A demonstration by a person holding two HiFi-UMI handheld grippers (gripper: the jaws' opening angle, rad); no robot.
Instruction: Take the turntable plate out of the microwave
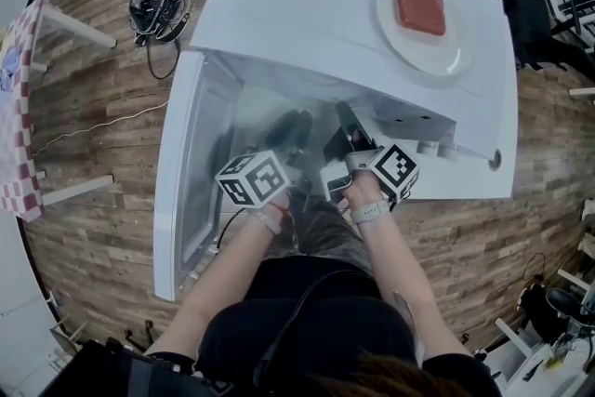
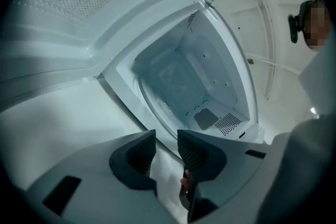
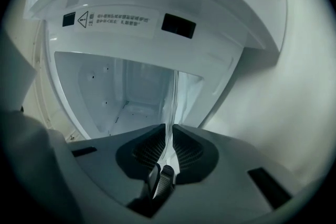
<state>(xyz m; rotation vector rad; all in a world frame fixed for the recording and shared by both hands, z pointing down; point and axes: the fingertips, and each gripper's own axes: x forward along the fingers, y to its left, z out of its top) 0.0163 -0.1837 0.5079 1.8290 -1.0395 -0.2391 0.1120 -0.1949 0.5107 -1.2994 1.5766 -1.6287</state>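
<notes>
**Glass plate pinched on edge at the microwave mouth**

Below everything, wooden floor (image 1: 93, 107). Straight ahead of both sets of fingers, a white microwave (image 1: 297, 5), cavity open and pale inside. On the outer side of the left fingers, its door (image 1: 191, 172), swung wide, the dotted screen filling the upper left of the left gripper view. On the roof, well beyond the right fingers, a white dish (image 1: 414, 56) with a red block (image 1: 421, 8) lying on it.

Pinches the turntable plate (image 3: 171, 97) by its rim with the right gripper (image 3: 169, 127). Fingers pressed onto the clear glass from both sides, plate standing on edge and running straight out from the fingertips into the cavity mouth.

Holds the left gripper (image 2: 166, 136) with fingers spread, pads pressing on nothing. Curved glass rim sweeping out of the cavity down toward the gap between them. Cannot tell whether the rim reaches into that gap.

Above the right fingers, on the cavity's top frame, a warning label (image 3: 113, 21), print too small to read. Beyond the left fingertips, on a cavity wall, a small perforated vent patch (image 2: 228, 123).
</notes>
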